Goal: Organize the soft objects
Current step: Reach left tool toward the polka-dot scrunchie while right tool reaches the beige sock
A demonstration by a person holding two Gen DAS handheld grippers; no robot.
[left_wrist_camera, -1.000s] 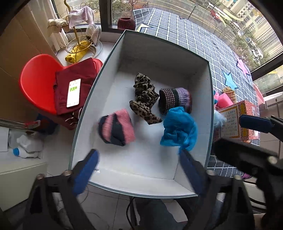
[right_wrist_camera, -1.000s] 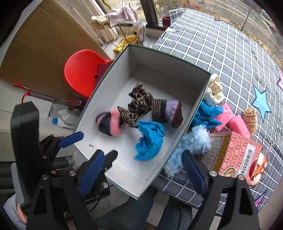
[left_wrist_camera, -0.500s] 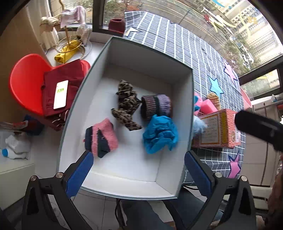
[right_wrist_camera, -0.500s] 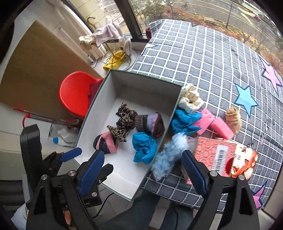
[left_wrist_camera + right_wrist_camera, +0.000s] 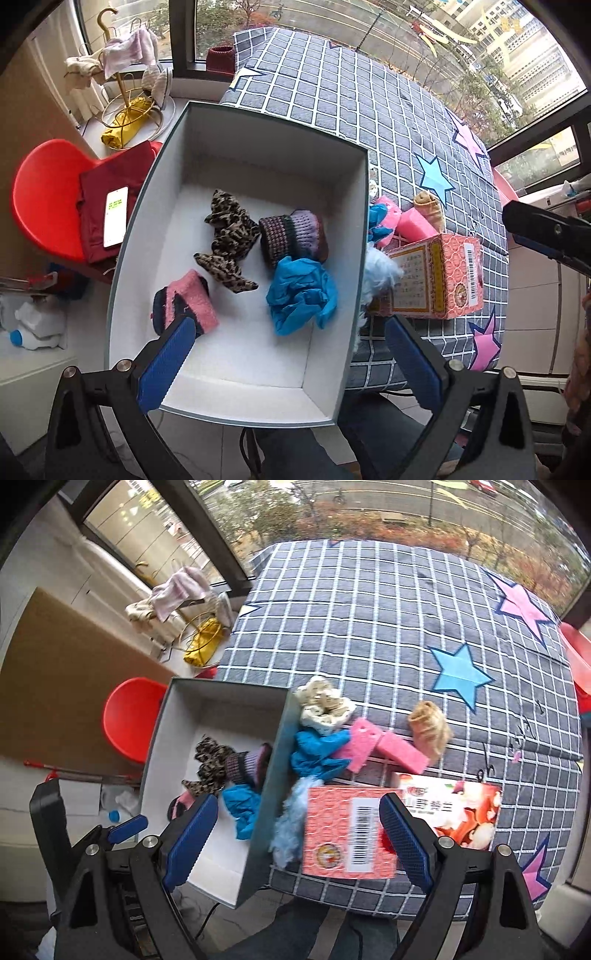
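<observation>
Four soft items are already laid inside the white box (image 5: 258, 155); several are left just beside it. Left gripper (image 5: 288, 365) and right gripper (image 5: 295, 842) are held wide apart, empty.

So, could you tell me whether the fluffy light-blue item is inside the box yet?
Not yet: the fluffy light-blue item lies outside the box, against its wall.

Bright window daylight, fisheye-warped edges, perhaps slight blur
</observation>
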